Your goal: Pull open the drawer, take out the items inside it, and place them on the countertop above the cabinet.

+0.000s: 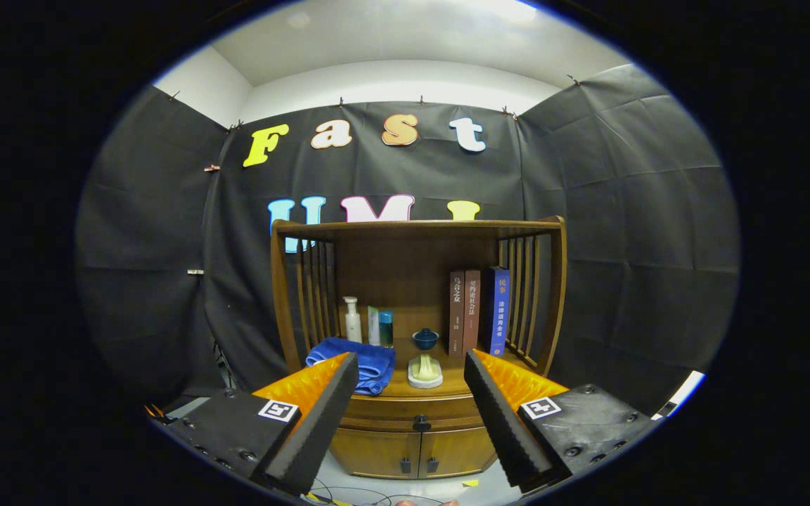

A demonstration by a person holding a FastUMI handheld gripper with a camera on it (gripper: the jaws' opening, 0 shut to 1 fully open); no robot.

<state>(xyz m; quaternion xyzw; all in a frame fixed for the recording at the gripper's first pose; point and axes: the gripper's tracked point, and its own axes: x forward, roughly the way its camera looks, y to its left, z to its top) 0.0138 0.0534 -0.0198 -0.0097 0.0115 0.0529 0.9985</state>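
Wooden cabinet (415, 422) is seen well beyond the gripper (412, 369), whose fingers are spread wide with nothing between them but air. The drawer (412, 411) is shut, its dark knob (421, 423) seen in the gap between the fingers, with two doors (412, 453) below it. On the countertop (447, 385) beyond the fingertips a blue towel (366, 362) is seen by the left finger, a small white stand (425, 372) and a blue lidded cup (425, 339) between them, bottles (366, 322) behind the towel, and books (479, 313) upright above the right finger.
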